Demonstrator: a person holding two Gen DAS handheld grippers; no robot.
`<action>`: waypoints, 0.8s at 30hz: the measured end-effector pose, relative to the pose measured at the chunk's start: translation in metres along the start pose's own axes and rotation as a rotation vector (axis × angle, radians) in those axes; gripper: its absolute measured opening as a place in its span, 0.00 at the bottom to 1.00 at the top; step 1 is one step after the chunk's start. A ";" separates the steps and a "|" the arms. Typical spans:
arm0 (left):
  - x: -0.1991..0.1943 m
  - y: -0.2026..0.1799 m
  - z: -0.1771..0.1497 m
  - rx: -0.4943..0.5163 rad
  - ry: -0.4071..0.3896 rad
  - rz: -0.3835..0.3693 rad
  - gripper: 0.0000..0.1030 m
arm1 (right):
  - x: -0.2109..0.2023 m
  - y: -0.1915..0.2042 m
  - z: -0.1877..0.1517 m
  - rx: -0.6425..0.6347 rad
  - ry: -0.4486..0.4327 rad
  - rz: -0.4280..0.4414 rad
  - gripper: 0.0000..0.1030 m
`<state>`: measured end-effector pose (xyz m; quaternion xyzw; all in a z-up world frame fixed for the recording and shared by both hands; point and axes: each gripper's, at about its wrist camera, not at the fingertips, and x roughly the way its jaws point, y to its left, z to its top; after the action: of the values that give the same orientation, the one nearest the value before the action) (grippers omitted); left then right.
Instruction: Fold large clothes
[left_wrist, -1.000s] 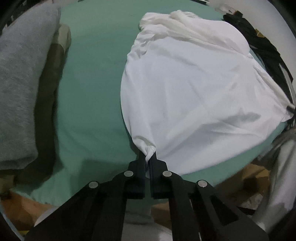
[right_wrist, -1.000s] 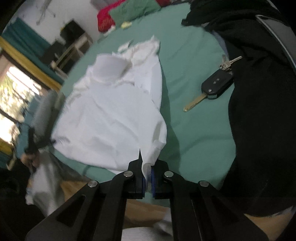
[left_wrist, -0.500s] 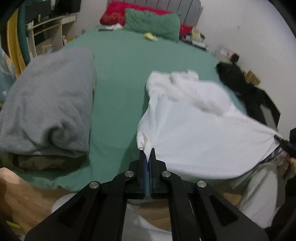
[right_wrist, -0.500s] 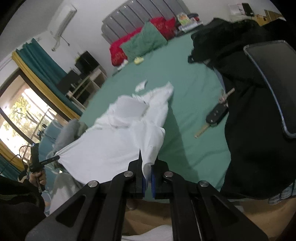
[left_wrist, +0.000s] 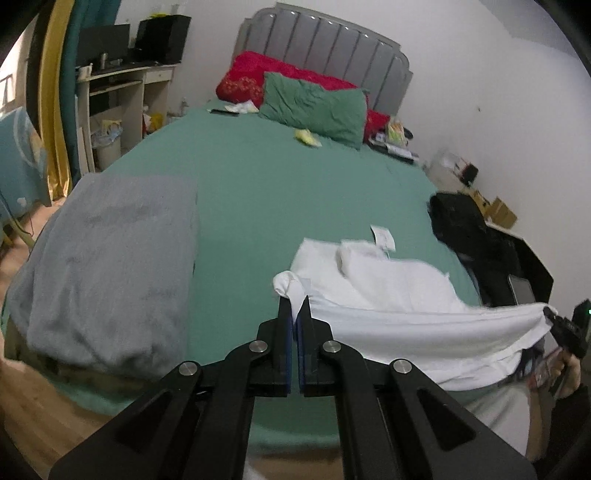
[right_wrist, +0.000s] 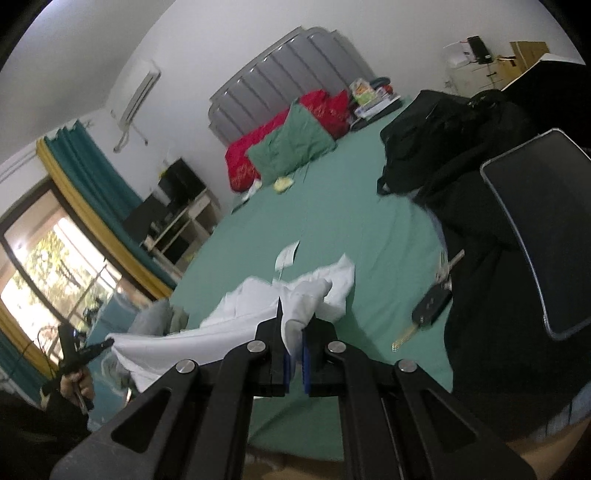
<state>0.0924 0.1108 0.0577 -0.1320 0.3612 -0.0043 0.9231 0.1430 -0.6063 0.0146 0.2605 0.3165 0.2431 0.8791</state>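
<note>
White soft garment (left_wrist: 399, 295) stretched, pinched by both tools; smooth green bedsheet (left_wrist: 280, 192).

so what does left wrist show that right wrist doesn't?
Left wrist only: the folded grey blanket on the bed's near left part, and the left tool up close, shut on a bunched corner of the white garment.
Right wrist only: the car key on the sheet, the window and the wall air conditioner.
Both: the green bed sheet, green pillow, grey headboard, the black clothes pile, and the garment stretched between the two tools.
</note>
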 end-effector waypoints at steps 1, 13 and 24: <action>0.010 0.001 0.008 -0.020 -0.006 -0.003 0.02 | 0.003 -0.001 0.006 -0.003 -0.007 -0.004 0.05; 0.119 -0.002 0.079 -0.215 -0.054 -0.054 0.02 | 0.103 -0.055 0.075 0.187 -0.078 0.027 0.05; 0.277 0.023 0.101 -0.296 0.083 0.056 0.42 | 0.238 -0.108 0.091 0.218 0.010 -0.153 0.15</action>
<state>0.3626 0.1283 -0.0616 -0.2562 0.3993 0.0696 0.8775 0.3954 -0.5737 -0.0928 0.3281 0.3645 0.1408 0.8600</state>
